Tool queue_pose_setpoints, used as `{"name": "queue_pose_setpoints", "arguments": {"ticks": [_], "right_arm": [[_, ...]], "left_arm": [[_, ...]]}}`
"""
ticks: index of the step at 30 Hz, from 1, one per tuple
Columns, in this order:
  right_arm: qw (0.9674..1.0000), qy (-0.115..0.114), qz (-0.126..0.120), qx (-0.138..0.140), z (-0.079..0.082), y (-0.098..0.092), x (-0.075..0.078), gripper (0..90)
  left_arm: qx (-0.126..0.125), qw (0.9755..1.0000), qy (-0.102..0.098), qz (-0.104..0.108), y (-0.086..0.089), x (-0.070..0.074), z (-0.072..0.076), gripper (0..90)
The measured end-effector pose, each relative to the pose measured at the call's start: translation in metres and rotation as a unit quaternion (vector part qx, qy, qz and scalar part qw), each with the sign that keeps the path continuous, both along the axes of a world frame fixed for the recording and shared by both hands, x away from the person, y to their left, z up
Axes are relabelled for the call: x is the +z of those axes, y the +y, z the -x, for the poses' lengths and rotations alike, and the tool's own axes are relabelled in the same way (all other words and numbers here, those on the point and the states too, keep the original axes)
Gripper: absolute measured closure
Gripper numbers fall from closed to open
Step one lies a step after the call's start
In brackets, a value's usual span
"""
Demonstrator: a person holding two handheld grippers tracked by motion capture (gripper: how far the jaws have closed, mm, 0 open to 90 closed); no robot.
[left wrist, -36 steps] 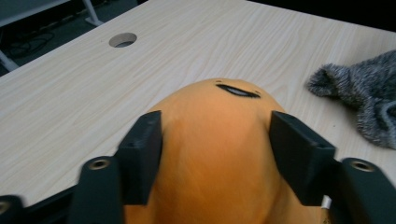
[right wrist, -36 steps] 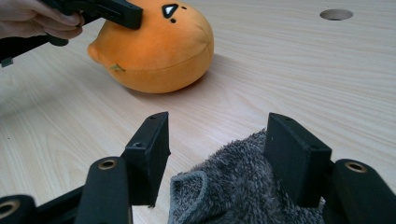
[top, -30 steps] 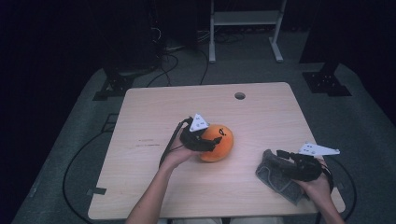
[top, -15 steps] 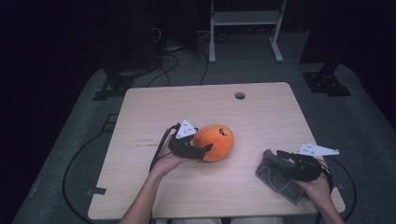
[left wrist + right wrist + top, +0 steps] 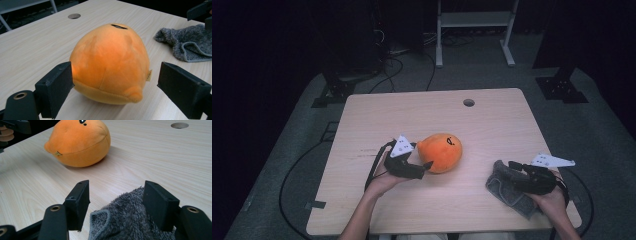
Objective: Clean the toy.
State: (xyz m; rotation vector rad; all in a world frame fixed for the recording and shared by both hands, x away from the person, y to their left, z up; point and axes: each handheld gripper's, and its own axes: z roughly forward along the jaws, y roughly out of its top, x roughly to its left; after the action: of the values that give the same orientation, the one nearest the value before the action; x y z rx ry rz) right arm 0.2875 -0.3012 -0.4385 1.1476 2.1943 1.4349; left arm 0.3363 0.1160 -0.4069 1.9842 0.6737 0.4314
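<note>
The left gripper (image 5: pixel 424 167) has drawn back toward the table's (image 5: pixel 492 120) left, its jaws just opening off the orange plush (image 5: pixel 440 152), which rests mid-table. The right gripper (image 5: pixel 512 176) sits spread around the grey cloth (image 5: pixel 507 192), seemingly not pinching it.

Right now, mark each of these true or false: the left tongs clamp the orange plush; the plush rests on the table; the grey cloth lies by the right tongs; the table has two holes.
1. The left tongs clamp the orange plush: false. Its jaws have just been opening and stand apart on either side of it.
2. The plush rests on the table: true.
3. The grey cloth lies by the right tongs: true.
4. The table has two holes: false, one hole.
</note>
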Motion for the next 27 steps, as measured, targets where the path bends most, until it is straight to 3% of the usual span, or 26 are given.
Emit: {"name": "queue_pose_setpoints", "arguments": {"ticks": [27], "right_arm": [[1.0,0.004,0.003,-0.001,0.003,0.001,-0.002,36.8]], "left_arm": [[0.032,0.9995,0.009,0.001,0.04,-0.022,0.027,9.1]]}}
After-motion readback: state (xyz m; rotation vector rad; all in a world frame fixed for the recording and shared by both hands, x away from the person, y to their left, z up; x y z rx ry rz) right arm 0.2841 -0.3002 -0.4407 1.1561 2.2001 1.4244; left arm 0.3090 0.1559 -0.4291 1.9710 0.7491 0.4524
